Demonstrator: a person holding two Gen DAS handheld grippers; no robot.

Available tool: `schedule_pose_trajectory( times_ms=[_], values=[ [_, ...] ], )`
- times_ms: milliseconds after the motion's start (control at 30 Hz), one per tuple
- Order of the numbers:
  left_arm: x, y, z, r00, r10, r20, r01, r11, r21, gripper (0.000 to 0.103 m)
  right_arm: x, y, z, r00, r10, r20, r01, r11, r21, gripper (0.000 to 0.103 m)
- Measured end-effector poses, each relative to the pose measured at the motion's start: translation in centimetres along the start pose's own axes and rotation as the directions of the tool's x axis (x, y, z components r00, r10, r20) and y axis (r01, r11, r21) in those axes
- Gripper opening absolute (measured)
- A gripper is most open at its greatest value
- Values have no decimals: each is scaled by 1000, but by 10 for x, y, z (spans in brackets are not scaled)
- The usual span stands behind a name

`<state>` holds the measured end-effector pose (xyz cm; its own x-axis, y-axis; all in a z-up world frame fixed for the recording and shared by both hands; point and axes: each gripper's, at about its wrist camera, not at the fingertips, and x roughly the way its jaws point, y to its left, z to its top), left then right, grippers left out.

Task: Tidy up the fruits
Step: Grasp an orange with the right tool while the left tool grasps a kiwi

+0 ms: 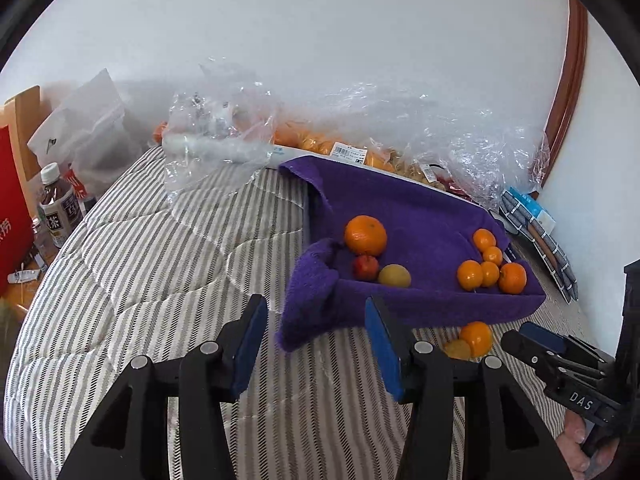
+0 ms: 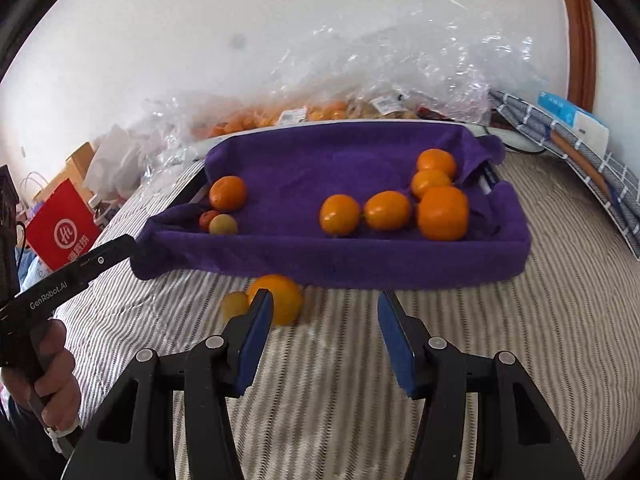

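Now both tongs empty, blue pads parted: left tongs (image 1: 316, 316) over striped bed (image 1: 160, 272) near purple towel corner; right tongs (image 2: 326, 312) just short of tray front. Loose orange (image 2: 280, 298) and small yellow fruit (image 2: 235, 305) on bed, beside right tongs' left pad. Purple towel-lined tray (image 2: 400, 264) holds remaining fruits: five oranges (image 2: 442, 212) clustered right, orange (image 2: 227, 193) plus two small fruits left.
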<state>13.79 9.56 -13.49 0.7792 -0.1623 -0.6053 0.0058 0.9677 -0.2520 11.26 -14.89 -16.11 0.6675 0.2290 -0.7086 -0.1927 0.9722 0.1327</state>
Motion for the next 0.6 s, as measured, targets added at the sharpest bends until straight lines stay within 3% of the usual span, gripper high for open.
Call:
schedule_pose_trajectory(
  times_ms=[67, 200, 300, 400, 600],
  values=[
    [-1, 4, -1, 1000, 16, -12, -16, 1000, 21, 49, 10, 10, 1, 1000, 6, -12, -6, 1000, -22, 55],
    [0, 8, -3, 999, 33, -26, -32, 999, 42, 49, 26, 19, 4, 998, 26, -49, -28, 999, -36, 43],
    [3, 8, -1, 999, -9, -48, 11, 1000, 25, 49, 31, 16, 8, 997, 49, -61, -50, 998, -27, 35],
    [11, -6, 0, 996, -45, -74, 49, 998, 47, 49, 27, 9, 8, 995, 72, -65, -73, 997, -9, 35],
    [26, -49, -7, 977, -164, -138, 177, 980, 87, 49, -8, -27, 2, 1000, 9, -10, -9, 1000, -6, 35]
  ],
)
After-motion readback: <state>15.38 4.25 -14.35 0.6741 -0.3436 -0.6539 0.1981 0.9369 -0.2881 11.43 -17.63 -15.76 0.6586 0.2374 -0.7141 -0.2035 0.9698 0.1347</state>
